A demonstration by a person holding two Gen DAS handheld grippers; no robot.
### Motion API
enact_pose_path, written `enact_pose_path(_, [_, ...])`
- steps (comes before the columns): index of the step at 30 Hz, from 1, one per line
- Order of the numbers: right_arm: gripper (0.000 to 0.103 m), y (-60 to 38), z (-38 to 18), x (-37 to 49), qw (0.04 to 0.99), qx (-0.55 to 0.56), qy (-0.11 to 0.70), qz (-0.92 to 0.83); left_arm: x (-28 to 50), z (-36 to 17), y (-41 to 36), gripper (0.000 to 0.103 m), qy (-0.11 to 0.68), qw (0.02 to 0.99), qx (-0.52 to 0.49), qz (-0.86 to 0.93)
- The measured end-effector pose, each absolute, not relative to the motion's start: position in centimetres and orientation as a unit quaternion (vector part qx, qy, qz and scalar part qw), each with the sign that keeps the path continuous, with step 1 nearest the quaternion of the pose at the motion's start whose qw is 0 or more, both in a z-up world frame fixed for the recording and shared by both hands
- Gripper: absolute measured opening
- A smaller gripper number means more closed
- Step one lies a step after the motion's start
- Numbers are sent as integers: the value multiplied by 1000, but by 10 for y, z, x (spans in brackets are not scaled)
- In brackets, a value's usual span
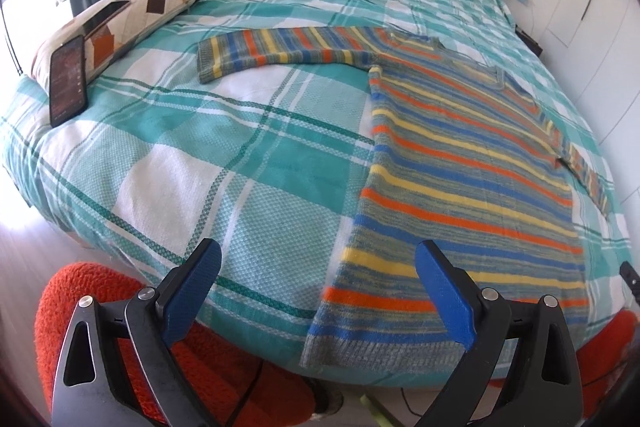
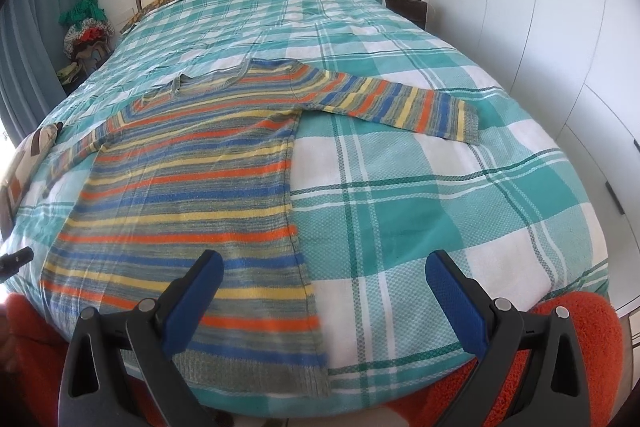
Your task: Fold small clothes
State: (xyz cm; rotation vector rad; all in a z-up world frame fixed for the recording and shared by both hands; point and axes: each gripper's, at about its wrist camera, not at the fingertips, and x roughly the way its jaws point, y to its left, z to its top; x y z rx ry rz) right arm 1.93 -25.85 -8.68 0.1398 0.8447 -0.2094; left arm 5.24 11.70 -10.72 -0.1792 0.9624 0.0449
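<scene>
A striped knit sweater (image 1: pixel 460 179) in orange, yellow, blue and grey lies flat on the plaid bed, both sleeves spread out. It also shows in the right wrist view (image 2: pixel 192 195). My left gripper (image 1: pixel 320 291) is open and empty, hovering above the bed's near edge at the sweater's lower left hem corner. My right gripper (image 2: pixel 324 291) is open and empty above the sweater's lower right hem corner. The tip of the other gripper shows at the edge of each view.
The bed (image 1: pixel 200 155) has a teal-and-white plaid cover. A patterned pillow (image 1: pixel 120 23) with a phone (image 1: pixel 68 79) leaning on it sits at the left. An orange fuzzy rug (image 1: pixel 120 327) lies below the bed edge. White wardrobe doors (image 2: pixel 560 27) stand right.
</scene>
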Motion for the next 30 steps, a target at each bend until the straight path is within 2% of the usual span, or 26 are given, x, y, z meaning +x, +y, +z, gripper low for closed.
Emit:
enact_pose_path(11, [100,-269,-97,25,897,92,422,-96,83,-55,74,100,458,887,-48,-25])
enact_pose_path(17, [100,-274,-105,28,891,101,428,-110,112,-85,84,100,431,901,-52,11])
enact_pose_path(23, [100,-271,-120,31,882,89,451,-106,108,-133,110,99,473,877,-73,49])
enact_pose_path(30, [100,-282,-119,51,882,130,447,-76,101,-124,130,99,448,884,-114,68])
